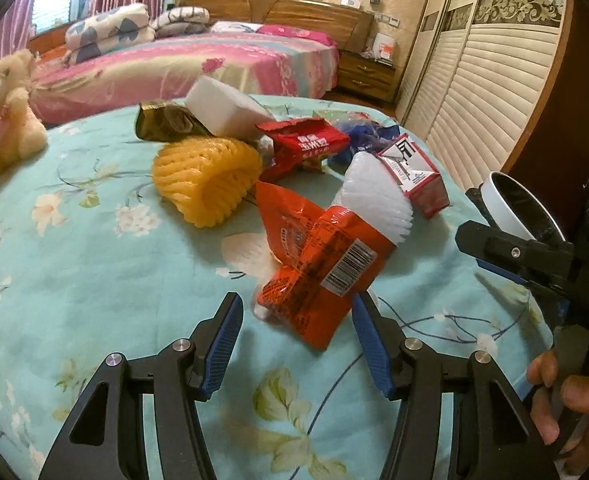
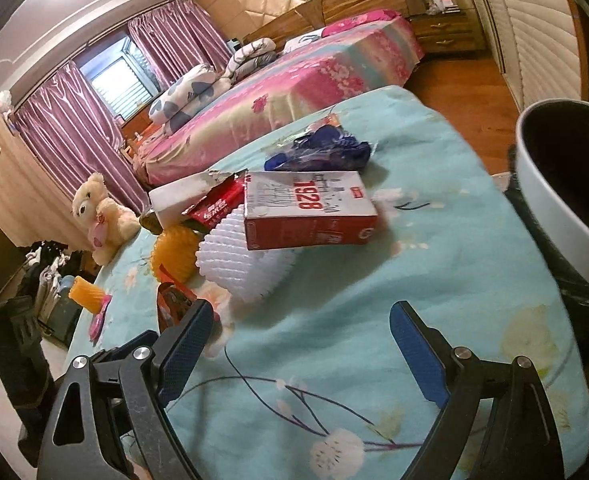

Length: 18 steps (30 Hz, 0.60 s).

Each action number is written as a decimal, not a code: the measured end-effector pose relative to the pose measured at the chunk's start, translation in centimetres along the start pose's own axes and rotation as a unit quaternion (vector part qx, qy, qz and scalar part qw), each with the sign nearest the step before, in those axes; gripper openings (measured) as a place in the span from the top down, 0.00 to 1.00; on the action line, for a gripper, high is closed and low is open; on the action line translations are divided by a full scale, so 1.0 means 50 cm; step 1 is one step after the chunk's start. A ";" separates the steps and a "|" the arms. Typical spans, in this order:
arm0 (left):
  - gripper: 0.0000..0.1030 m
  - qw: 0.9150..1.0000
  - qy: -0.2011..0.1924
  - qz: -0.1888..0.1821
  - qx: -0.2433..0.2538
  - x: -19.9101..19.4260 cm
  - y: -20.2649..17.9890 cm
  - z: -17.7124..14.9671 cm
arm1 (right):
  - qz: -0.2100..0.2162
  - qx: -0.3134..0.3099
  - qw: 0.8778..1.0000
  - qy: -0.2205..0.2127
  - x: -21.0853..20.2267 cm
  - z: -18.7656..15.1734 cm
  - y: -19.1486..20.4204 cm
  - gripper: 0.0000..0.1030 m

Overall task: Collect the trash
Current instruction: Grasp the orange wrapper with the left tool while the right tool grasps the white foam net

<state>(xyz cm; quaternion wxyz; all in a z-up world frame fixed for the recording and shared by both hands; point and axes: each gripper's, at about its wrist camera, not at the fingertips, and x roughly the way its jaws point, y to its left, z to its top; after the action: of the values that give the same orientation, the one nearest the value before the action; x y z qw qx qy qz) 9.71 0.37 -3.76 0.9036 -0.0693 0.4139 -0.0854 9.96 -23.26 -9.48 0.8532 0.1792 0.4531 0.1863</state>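
White bin (image 2: 562, 216) black-lined inside, contents unseen, left tongs (image 1: 296, 330) and right tongs (image 2: 300, 340) spread.

Warm, yellowish indoor light fills both views, while daylight glares white through the window (image 2: 114, 80) between the curtains (image 2: 54, 120). Soft shadows lie under the litter on the bedspread (image 1: 94, 260). Fisheye bending curves the edges, dark corners vignette, and the orange packet (image 1: 318, 268) looks slightly motion-blurred.

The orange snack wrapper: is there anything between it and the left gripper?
Nothing visible. The orange snack wrapper lies right ahead of the open left gripper, its near end already reaching between the fingers; only bare floral sheet lies around.
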 end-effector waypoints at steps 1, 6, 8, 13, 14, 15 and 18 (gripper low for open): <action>0.50 1.000 0.004 -0.005 -0.002 0.006 0.003 0.003 | 0.002 -0.001 1.000 0.001 0.005 0.001 0.003 0.12; 0.84 1.000 0.020 -0.016 0.003 0.032 0.021 0.016 | 0.010 -0.003 1.000 0.008 0.029 0.007 0.016 0.12; 0.86 1.000 0.017 -0.017 0.006 0.031 0.027 0.017 | 0.015 0.000 1.000 0.013 0.042 0.010 0.019 0.13; 0.88 1.000 0.003 -0.009 0.010 0.016 0.051 0.018 | 0.023 0.001 0.999 0.023 0.078 0.021 0.035 0.25; 0.89 1.000 0.000 -0.008 0.009 0.012 0.056 0.014 | 0.024 0.000 0.999 0.023 0.082 0.023 0.038 0.30; 0.89 1.000 -0.003 -0.007 0.007 0.008 0.062 0.014 | 0.026 -0.002 0.999 0.024 0.090 0.026 0.044 0.37; 0.89 1.000 -0.008 -0.007 -0.004 -0.002 0.078 0.011 | 0.033 -0.006 0.999 0.031 0.109 0.027 0.057 0.61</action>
<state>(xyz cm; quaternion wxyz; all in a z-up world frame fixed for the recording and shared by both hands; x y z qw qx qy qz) 10.45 4.21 -4.12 0.9061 -0.0768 0.4064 -0.0892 13.49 -18.33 -11.28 0.8333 0.1830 0.4716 0.2229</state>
